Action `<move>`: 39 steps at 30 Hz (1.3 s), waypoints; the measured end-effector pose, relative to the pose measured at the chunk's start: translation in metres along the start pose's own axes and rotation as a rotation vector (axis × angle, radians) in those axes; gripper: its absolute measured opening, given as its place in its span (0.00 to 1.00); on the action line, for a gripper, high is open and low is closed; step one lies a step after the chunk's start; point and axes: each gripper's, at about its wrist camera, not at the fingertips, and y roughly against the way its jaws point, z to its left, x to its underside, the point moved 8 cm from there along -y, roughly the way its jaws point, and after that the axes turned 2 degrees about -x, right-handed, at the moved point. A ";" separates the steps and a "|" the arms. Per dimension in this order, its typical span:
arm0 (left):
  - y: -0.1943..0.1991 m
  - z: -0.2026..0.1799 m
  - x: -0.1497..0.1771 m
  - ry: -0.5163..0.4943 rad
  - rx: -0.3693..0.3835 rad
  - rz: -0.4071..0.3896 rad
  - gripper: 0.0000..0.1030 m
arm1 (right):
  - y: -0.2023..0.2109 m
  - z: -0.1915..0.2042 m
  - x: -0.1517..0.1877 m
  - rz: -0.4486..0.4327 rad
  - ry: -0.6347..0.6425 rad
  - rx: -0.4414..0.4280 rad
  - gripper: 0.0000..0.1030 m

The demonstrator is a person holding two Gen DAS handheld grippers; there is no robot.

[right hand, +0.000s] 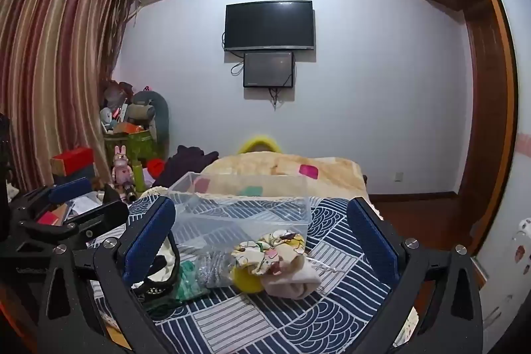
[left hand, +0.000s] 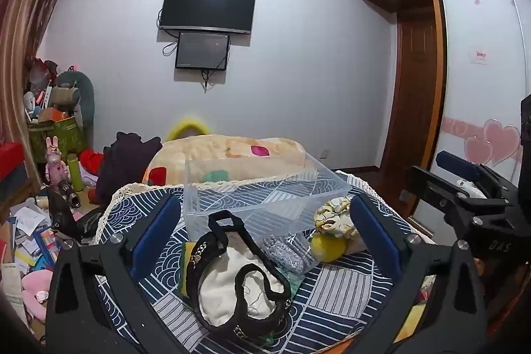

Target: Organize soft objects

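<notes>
I'm looking across a bed [left hand: 348, 297] covered in a navy-and-white patterned spread, in a bedroom with a pale wall carrying a dark television [right hand: 269, 25] and a smaller screen [right hand: 268, 69] just below it. Striped curtains [right hand: 56, 72] hang at the left, a wooden wardrobe [left hand: 408, 32] stands at the right, and a folded cream blanket [right hand: 282, 175] lies across the far end of the bed. A clear plastic bin [left hand: 252, 191] sits on the spread, and in front of it lie the soft things: a white pouch with black trim [left hand: 232, 281], a grey sparkly piece [left hand: 288, 251], a yellow ball [left hand: 327, 246] and a floral cloth [right hand: 268, 251] resting against it. Something green [right hand: 187, 279] lies beside them, though I can't make it out clearly. My left gripper [left hand: 265, 238] and right gripper [right hand: 262, 238] both hover over the pile, jaws spread wide and holding nothing. Clutter crowds the floor [left hand: 23, 241] left of the bed.
</notes>
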 end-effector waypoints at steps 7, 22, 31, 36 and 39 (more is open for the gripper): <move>-0.005 -0.008 -0.004 -0.009 0.003 0.002 1.00 | 0.000 0.000 0.000 -0.011 -0.001 0.001 1.00; 0.006 -0.004 -0.004 -0.010 0.010 -0.028 1.00 | 0.002 0.003 -0.001 -0.012 -0.024 -0.021 1.00; 0.008 -0.003 -0.005 -0.009 0.012 -0.031 1.00 | 0.003 0.003 -0.001 -0.018 -0.022 -0.023 1.00; 0.009 -0.004 -0.006 -0.015 0.010 -0.035 1.00 | 0.002 0.005 -0.001 -0.021 -0.023 -0.028 1.00; 0.010 -0.005 -0.006 -0.018 0.008 -0.041 1.00 | 0.003 0.005 -0.001 -0.023 -0.023 -0.030 1.00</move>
